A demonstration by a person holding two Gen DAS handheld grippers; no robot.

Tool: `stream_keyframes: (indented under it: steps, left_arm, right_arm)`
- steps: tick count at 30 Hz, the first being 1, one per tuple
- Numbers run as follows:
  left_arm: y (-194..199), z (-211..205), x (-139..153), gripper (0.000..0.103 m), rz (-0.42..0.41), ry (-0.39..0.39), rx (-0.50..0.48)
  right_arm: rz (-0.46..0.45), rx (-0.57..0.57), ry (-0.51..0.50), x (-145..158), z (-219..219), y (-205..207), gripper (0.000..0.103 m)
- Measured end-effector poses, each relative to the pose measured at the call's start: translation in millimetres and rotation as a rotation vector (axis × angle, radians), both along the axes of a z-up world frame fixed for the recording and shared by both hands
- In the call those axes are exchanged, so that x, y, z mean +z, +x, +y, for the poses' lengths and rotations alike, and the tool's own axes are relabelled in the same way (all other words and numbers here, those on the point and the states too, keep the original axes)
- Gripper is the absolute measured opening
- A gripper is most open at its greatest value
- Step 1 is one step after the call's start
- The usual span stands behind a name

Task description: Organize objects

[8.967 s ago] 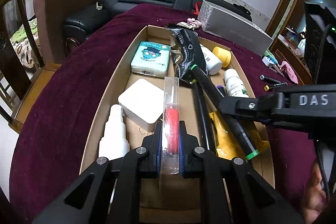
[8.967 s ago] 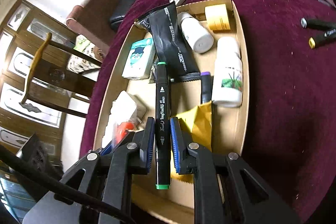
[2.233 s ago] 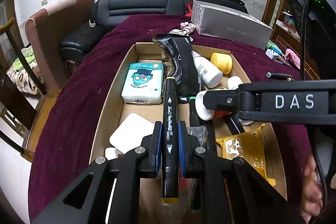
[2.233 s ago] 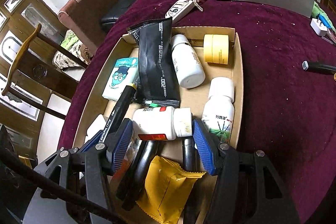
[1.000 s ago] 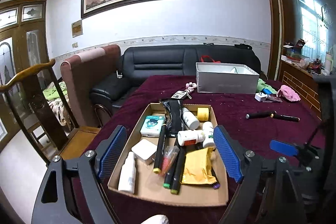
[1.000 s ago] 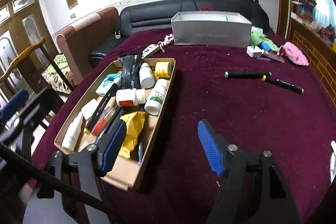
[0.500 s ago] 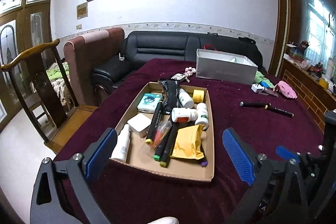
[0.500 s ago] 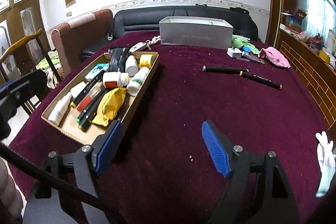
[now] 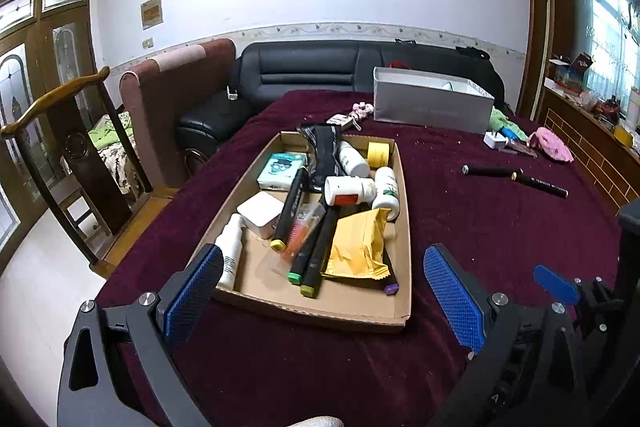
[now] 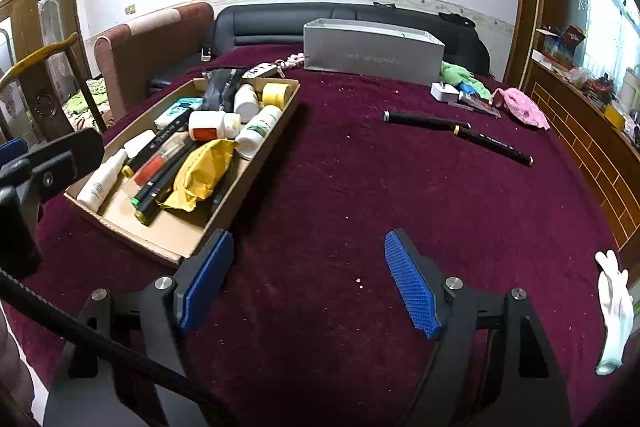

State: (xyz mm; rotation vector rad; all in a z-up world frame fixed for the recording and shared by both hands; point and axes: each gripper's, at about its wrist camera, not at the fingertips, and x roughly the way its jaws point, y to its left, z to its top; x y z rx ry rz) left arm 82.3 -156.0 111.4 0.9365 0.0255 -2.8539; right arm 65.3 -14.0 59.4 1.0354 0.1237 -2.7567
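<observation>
A shallow cardboard tray [image 9: 404,227] [image 10: 276,131] on the maroon tablecloth holds several markers [image 9: 290,211], white bottles [image 9: 348,185] [image 10: 212,125], a yellow packet [image 9: 356,247] [image 10: 200,175], a black pouch [image 9: 326,155], a tissue pack [image 9: 280,165] and a yellow tape roll [image 9: 378,149]. My left gripper [image 9: 320,291] is open and empty, hovering before the tray's near edge. My right gripper [image 10: 308,279] is open and empty over bare cloth, right of the tray. Two black pens [image 9: 514,177] [image 10: 456,133] lie on the cloth to the right.
A grey open box [image 9: 432,103] [image 10: 372,53] stands at the table's far side. A white plug [image 10: 444,91], green and pink cloths [image 10: 520,107] lie far right. A white glove [image 10: 614,311] hangs at the right edge. A sofa and chairs stand beyond the table.
Both grippers let go of a marker and a bottle into the tray, opened wide and drew back and up from it. In the last half second they barely moved.
</observation>
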Motion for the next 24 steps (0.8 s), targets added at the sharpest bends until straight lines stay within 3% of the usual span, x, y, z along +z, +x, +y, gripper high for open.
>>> stream_keyframes:
  steps: [5, 15, 24]
  left_arm:
    - [-7.8, -0.3, -5.3, 0.099, -0.019, 0.008, -0.007]
    - [-25.6, -8.1, -21.8, 0.099, -0.071, 0.039, -0.009]
    - [-39.5, -6.6, -33.3, 0.098, -0.120, 0.050, -0.027]
  right_arm:
    - [-0.016, -0.030, 0.003, -2.1, 5.2, -8.0, 0.079]
    - [-0.045, -0.072, 0.101, -6.8, -2.1, -29.6, 0.079]
    - [-0.080, -0.077, 0.104, -11.6, -3.5, -43.8, 0.078]
